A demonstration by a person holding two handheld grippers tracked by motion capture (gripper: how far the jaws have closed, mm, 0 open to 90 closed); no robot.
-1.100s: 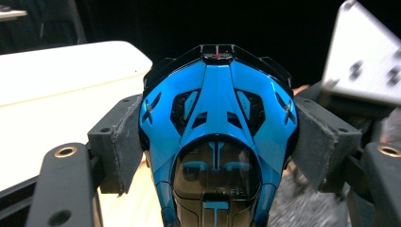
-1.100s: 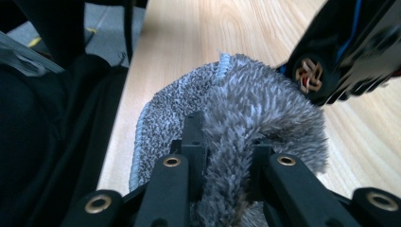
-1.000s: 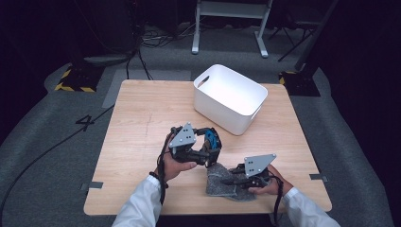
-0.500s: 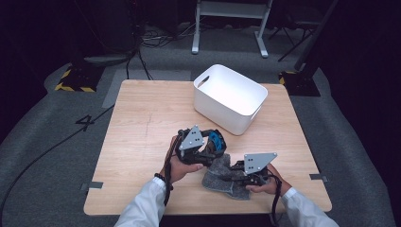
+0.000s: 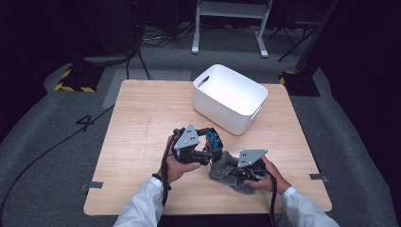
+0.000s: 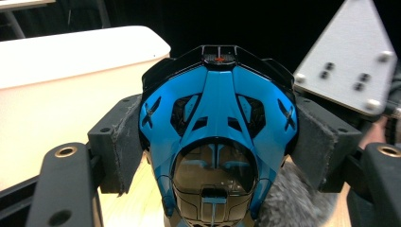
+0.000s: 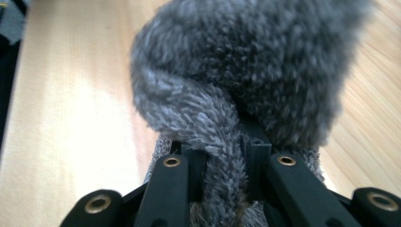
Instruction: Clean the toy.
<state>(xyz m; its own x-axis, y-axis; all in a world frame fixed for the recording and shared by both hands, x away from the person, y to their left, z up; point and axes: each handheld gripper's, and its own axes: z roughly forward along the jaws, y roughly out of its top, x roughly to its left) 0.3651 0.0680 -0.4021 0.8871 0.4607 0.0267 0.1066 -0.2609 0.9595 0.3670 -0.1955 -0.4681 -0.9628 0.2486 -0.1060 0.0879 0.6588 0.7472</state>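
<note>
A shiny blue and black plastic shell [image 6: 217, 118] sits between the felt pads [image 6: 122, 142] of my left gripper [image 6: 217, 146], which is shut on its sides. In the high view this gripper [image 5: 212, 147] holds the blue shell [image 5: 213, 140] just above the table's middle front. To its right, my right gripper [image 5: 235, 173] is shut on a grey fuzzy cloth [image 5: 223, 166] that lies bunched on the wood. In the right gripper view the cloth [image 7: 246, 71] bulges over the jaws, and a fold is pinched at the gripper [image 7: 222, 165].
A white plastic bin [image 5: 222, 112] stands open and empty at the back right of the wooden table [image 5: 142, 123]. Its pale wall [image 6: 61, 80] shows close behind the blue shell. Tape marks sit at the table's front corners.
My right gripper has shifted a little to the left and down with the cloth. The left gripper has kept still with the blue shell.
</note>
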